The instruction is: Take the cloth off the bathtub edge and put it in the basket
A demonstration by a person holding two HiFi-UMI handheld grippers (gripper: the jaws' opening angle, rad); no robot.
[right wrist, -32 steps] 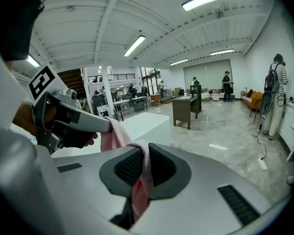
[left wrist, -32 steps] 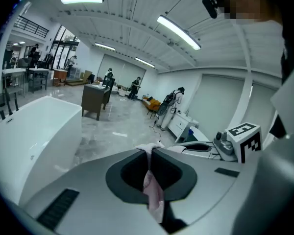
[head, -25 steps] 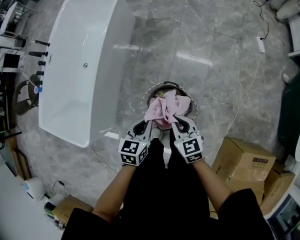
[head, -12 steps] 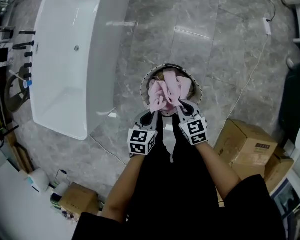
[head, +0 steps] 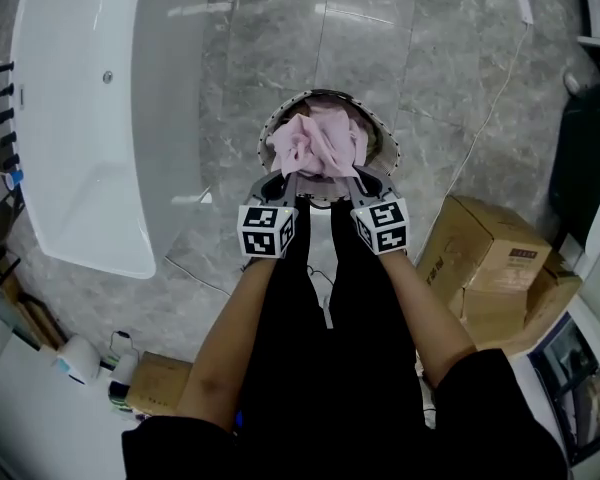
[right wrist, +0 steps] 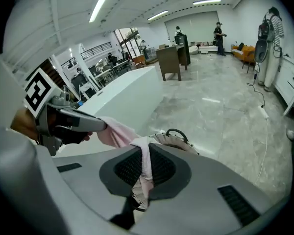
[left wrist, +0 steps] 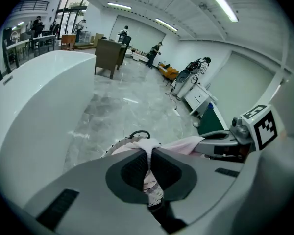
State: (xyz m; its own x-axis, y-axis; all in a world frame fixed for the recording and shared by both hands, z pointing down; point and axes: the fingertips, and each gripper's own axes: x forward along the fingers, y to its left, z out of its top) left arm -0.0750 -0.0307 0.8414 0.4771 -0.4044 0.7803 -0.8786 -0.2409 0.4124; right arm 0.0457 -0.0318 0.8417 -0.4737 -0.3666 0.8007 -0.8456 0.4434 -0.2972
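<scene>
both grippers, left (head: 277, 196) and right (head: 365, 192), pinch the pink cloth (head: 317, 143) tight above the basket (head: 388, 140) (the tub (head: 80, 118) stands well apart at left), the carry apparently done, lowering and letting go next.

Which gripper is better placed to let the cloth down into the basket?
Neither clearly: left gripper and right gripper both pinch the pink cloth directly over the basket, so both should release.

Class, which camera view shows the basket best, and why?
Head view: from above, nearly all the round rim of the basket shows, pink cloth over it. Both gripper views catch only a rim sliver and handle.
</scene>
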